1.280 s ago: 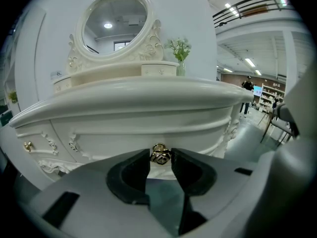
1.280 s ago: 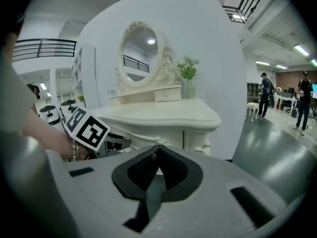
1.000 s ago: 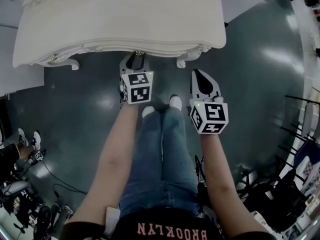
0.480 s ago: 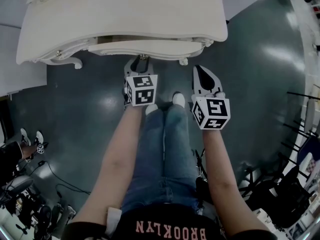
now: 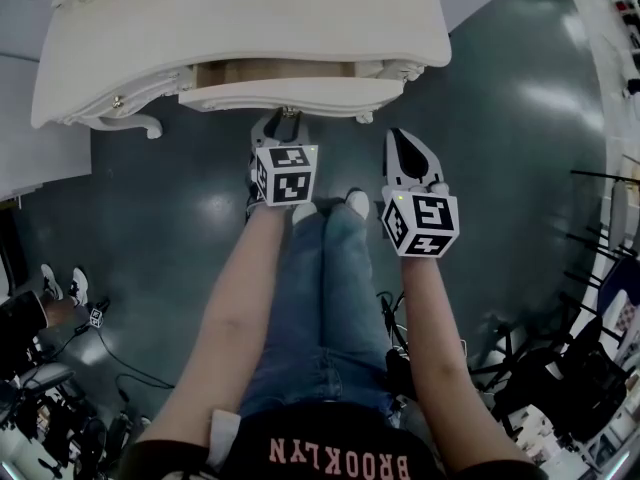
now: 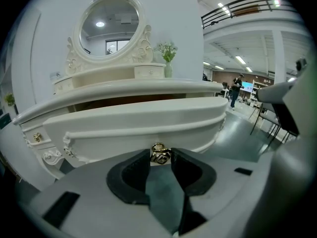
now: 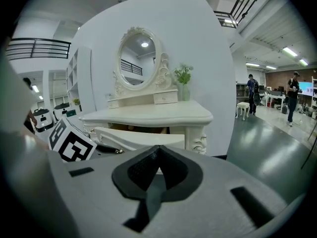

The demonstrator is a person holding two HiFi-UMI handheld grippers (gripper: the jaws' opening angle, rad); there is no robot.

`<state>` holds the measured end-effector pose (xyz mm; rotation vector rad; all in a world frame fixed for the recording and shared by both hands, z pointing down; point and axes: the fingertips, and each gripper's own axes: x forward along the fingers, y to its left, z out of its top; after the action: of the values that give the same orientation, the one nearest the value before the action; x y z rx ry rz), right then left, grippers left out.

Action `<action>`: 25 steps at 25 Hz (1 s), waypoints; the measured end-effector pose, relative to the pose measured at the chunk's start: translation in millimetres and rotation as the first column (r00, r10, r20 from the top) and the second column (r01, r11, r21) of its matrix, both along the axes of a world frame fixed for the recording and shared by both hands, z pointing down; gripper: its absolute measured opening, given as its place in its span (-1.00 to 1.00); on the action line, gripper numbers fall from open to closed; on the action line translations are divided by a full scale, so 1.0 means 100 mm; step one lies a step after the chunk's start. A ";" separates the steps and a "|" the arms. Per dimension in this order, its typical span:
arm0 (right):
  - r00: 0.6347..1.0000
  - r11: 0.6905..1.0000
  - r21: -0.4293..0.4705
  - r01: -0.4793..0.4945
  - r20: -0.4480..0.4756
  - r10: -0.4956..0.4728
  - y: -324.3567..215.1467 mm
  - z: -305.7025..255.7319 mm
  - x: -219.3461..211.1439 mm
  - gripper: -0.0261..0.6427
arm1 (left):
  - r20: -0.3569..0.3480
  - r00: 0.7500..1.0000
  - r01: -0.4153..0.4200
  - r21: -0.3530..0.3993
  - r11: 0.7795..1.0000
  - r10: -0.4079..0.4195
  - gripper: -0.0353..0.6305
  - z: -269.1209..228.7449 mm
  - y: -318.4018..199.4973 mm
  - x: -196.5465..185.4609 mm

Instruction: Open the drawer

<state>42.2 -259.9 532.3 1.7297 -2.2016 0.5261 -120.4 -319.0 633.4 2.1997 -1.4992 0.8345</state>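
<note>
Drawer (image 5: pixel 290 96) partly out
Left fingers (image 6: pixel 134 175) pinch the small knob (image 6: pixel 159 153) (right fingers (image 7: pixel 143 170) closed, empty); a skewed pull could slip them off.

Dark glossy floor (image 5: pixel 520 168) bears a cream dressing table (image 5: pixel 250 28) and, seemingly, loose cables (image 5: pixel 125 366).

Cream-white drawer (image 5: pixel 290 95) — gold knob (image 6: pixel 159 153), dark grey floor (image 5: pixel 180 218), blue jeans (image 5: pixel 320 298)
</note>
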 end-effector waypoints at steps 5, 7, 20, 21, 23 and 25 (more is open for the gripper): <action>1.000 1.000 -0.005 -0.004 0.008 0.004 0.09 0.03 -0.04 -0.93 | -0.006 1.000 0.007 0.002 1.000 -0.007 -0.51 0.00 0.06 -0.03; 1.000 1.000 -0.017 -0.006 0.013 0.006 0.11 0.06 -0.04 -0.93 | -0.005 1.000 0.006 -0.003 1.000 -0.006 -0.51 0.01 0.08 -0.03; 0.999 0.997 -0.060 0.041 0.021 -0.040 0.38 0.12 -0.03 -0.93 | 0.011 1.000 0.028 -0.022 0.999 -0.028 -0.52 0.02 0.31 -0.04; 0.999 0.997 -0.063 0.045 0.022 -0.043 0.41 0.12 -0.03 -0.93 | 0.012 1.000 0.027 -0.026 0.999 -0.027 -0.52 0.02 0.34 -0.04; 0.998 0.997 -0.065 0.052 0.022 -0.051 0.45 0.11 -0.05 -0.93 | 0.013 1.000 0.027 -0.032 0.999 -0.027 -0.51 0.03 0.39 -0.05; 0.998 0.996 -0.063 0.061 0.021 -0.060 0.47 0.10 -0.07 -0.93 | 0.011 0.999 0.031 -0.036 0.999 -0.031 -0.52 0.03 0.43 -0.05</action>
<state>35.1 -212.5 542.4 1.6271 -2.2172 0.5935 -125.8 -276.2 636.8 2.1435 -1.5073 0.8585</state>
